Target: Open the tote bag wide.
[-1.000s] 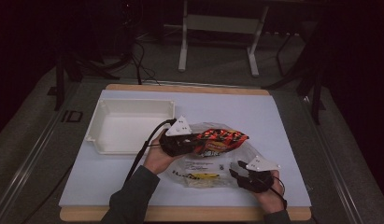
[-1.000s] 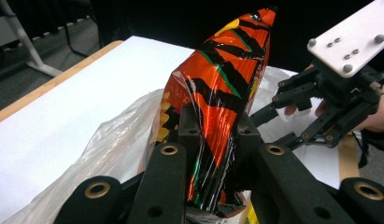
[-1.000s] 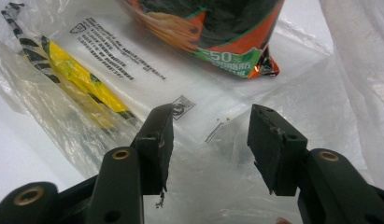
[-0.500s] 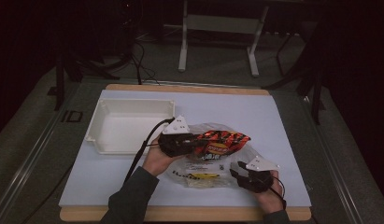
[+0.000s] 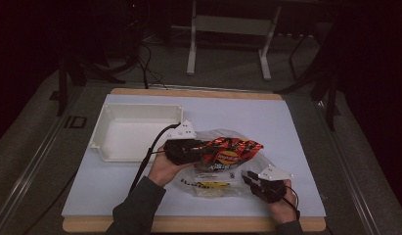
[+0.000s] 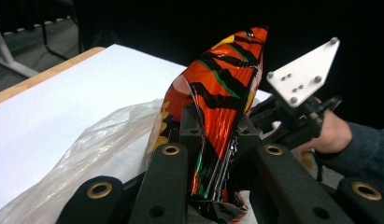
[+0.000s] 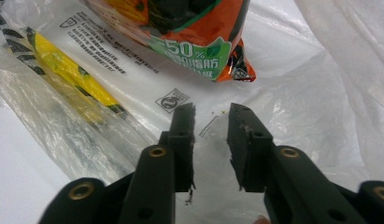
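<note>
Glossy, crinkled foil chip bag [image 6: 222, 107] lies on a thin clear plastic bag [image 7: 292, 84]. Matt white plastic tray [image 5: 135, 132]. Smooth white sheet covers the wooden table [image 5: 198, 91].

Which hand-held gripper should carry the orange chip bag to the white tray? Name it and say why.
Left. The left hand-held gripper is already shut on the chip bag and sits beside the white tray. The right hand-held gripper is open over the clear plastic bag, farther away.

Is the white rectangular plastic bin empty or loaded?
Empty. The high view shows the white rectangular plastic bin with a bare floor; the red-orange chip bag lies outside it on the table.
</note>
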